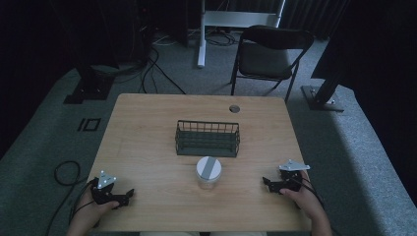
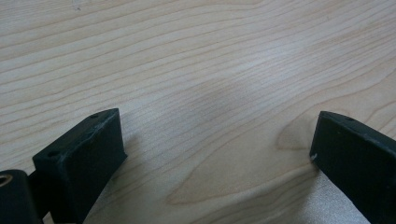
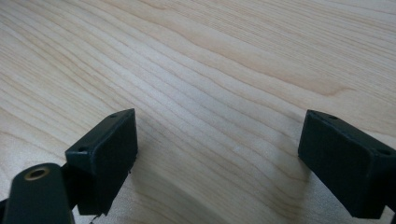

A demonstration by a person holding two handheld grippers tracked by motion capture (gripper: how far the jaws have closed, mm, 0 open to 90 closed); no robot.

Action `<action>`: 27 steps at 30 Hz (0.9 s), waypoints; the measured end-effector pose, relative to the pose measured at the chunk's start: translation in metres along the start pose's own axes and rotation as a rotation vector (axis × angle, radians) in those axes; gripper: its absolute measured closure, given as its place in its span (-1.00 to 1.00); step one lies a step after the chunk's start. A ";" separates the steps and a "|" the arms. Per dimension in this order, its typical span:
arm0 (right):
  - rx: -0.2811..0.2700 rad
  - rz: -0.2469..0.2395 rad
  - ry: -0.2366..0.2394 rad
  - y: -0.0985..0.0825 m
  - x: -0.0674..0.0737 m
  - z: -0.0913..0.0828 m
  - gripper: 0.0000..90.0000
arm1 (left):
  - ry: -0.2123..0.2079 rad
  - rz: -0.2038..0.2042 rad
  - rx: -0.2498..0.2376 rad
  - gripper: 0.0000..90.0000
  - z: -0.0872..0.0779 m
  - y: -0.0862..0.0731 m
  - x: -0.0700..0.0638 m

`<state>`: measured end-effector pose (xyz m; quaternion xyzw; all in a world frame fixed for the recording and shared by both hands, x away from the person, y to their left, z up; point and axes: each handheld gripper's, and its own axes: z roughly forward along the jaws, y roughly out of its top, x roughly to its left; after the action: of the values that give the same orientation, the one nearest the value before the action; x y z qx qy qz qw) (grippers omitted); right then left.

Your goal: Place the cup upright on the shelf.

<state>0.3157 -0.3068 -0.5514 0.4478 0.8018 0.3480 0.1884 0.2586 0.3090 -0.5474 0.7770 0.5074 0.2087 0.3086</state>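
Both grippers sit low on the table [image 1: 147, 142], one per near corner, jaws spread, nothing between them.

High view: left gripper [image 1: 129, 193] rests on the near-left part of the wood, held by the person's left hand [image 1: 93, 209], grey three-cornered plate up, jaws pointing right toward the middle. Right gripper [image 1: 266, 182] rests on the near-right part, held by the right hand [image 1: 302, 196], jaws pointing left toward the middle. Cable from the left unit loops off the table edge onto the carpet. Jar [image 1: 208, 172] stands upright at table centre, nearer the person, between the two grippers and well apart from each. It has a white lid with a grey stripe across it and a clear body. Wire basket [image 1: 208, 138] is dark, rectangular, and sits just behind the jar, apart from it by a narrow strip of wood; contents can't be made out. Folding chair [image 1: 268, 54] stands on the carpet beyond the far edge.

Left gripper view: two black jaws rise from the bottom corners, wide apart, bare wood grain between them. Tips look close to or on the surface; contact can't be confirmed.

Right gripper view: same layout, black jaws wide apart, bare wood grain in the gap, gripper tilted down at the tabletop.
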 end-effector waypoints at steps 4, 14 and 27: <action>0.000 -0.006 0.005 0.000 0.000 0.000 -0.74 | -0.001 0.002 0.001 -0.94 0.000 0.000 0.000; -0.029 -0.012 0.000 0.000 0.002 -0.001 -0.74 | -0.003 0.006 0.004 -0.95 0.001 0.001 0.001; -0.068 -0.045 0.031 0.010 0.012 -0.002 -0.74 | -0.003 0.007 0.004 -0.95 0.001 0.001 0.001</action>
<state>0.3139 -0.2935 -0.5422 0.4174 0.8022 0.3775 0.1990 0.2598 0.3091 -0.5473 0.7797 0.5046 0.2075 0.3073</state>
